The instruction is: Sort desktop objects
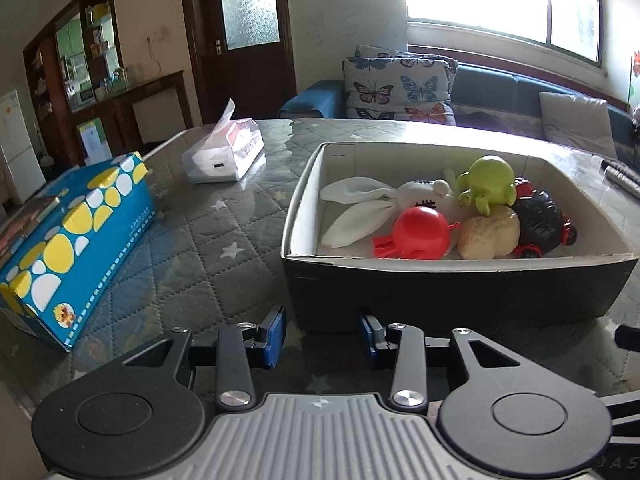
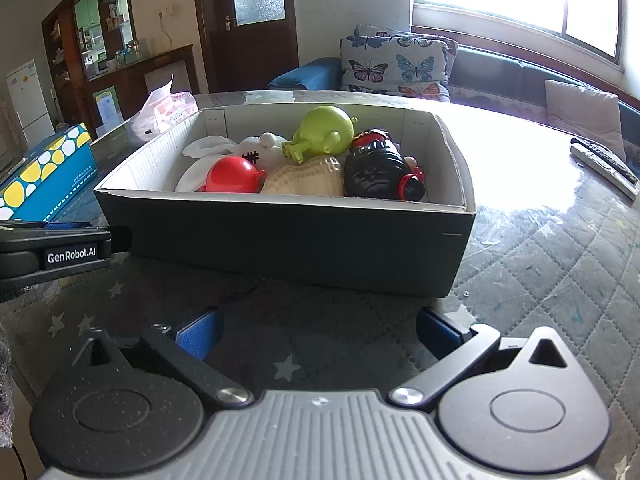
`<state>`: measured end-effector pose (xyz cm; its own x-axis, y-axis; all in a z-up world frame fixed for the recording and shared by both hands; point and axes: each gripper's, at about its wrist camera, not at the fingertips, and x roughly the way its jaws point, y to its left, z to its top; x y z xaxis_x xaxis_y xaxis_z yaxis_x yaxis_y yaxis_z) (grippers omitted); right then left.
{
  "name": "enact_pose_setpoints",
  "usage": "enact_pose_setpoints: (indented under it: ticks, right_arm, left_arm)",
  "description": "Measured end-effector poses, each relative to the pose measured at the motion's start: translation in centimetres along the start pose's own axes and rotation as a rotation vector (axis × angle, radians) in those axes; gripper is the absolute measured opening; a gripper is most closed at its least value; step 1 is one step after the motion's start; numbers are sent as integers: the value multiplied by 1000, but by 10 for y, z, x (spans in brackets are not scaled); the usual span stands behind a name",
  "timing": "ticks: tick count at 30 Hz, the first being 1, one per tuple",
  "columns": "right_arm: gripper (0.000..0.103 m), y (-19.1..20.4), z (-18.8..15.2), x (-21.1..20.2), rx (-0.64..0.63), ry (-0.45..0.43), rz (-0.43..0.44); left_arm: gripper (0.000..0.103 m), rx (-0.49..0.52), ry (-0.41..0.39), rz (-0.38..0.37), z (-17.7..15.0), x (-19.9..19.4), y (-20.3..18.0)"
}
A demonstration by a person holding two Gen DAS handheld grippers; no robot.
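A dark cardboard box (image 1: 440, 284) (image 2: 280, 240) with a white inside stands on the quilted table. In it lie a white plush rabbit (image 1: 360, 204) (image 2: 208, 148), a red ball toy (image 1: 420, 232) (image 2: 234, 176), a green toy (image 1: 490, 184) (image 2: 324, 132), a cream peanut-shaped toy (image 1: 490, 232) (image 2: 308, 178) and a black and red toy (image 1: 540, 222) (image 2: 376, 168). My left gripper (image 1: 323, 338) is open and empty just in front of the box's near left corner. My right gripper (image 2: 320, 332) is open wide and empty, in front of the box's near wall. The left gripper's body (image 2: 56, 248) shows at the left of the right wrist view.
A blue tissue box with yellow and white spots (image 1: 76, 236) (image 2: 48, 168) lies at the left. A soft white tissue pack (image 1: 228, 156) (image 2: 168, 112) lies behind it. A remote control (image 2: 604, 164) (image 1: 622, 174) lies at the far right. A sofa with butterfly cushions (image 1: 400, 88) stands behind the table.
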<state>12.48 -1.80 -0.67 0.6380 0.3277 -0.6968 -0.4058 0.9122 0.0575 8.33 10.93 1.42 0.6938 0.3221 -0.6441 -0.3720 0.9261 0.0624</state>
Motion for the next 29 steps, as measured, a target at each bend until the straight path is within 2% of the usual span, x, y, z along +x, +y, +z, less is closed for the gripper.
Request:
enact_pose_setpoints:
  ticks: [8, 21, 29]
  right_arm:
    - [103, -1, 0, 1, 0, 1, 2]
    - [103, -2, 1, 3, 3, 4, 3]
    - [103, -3, 1, 5, 4, 7, 3]
  left_arm:
    - [41, -36, 23, -108, 0, -2, 0]
    - [40, -49, 21, -167, 2, -2, -1]
    - [37, -46, -5, -202, 3, -3, -1]
